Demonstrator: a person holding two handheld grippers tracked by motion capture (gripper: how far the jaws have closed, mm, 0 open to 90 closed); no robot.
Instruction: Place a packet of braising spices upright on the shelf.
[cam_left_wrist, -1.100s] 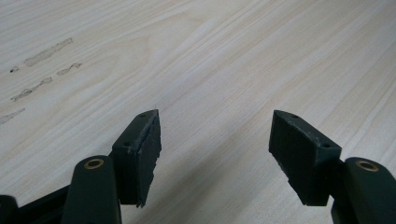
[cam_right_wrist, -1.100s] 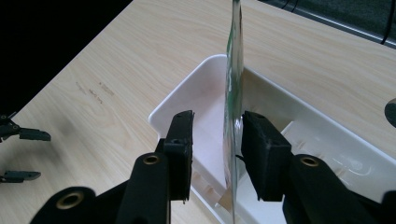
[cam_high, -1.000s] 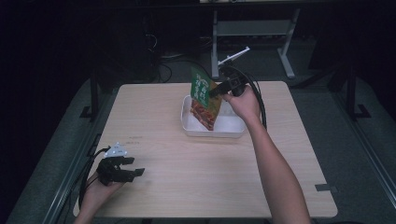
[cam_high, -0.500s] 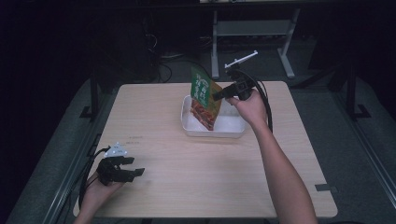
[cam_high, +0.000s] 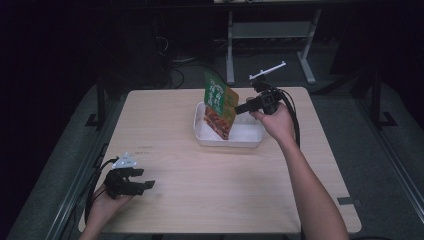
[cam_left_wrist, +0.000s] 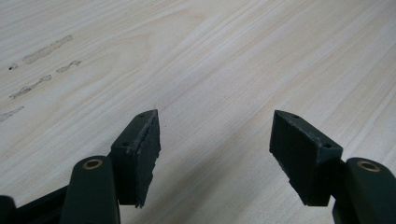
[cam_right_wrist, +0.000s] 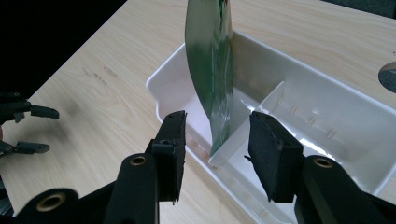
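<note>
Resting near the 8 o'clock corner of the light wooden tabletop, the left claw sits in the person's left hand with its jaws spread wide and nothing between them; the left gripper view shows bare wood grain in the gap and a few faint smudges on the surface toward 10 o'clock. Toward 12 o'clock from the tabletop's centre stands a white plastic tray, split by an inner divider into compartments. A green and orange snack pouch stands on end in the tray's left compartment, tilted, its top leaning toward 11 o'clock and its lower edge down inside the tray beside the divider. At about 1 o'clock the right hand brings the right claw up against the pouch's right edge. In the right gripper view this claw is partly open, its jaws standing either side of the pouch's lower corner, each with a visible gap to the foil, so it grips nothing. A black cable loops from the right claw over the tabletop edge.
</note>
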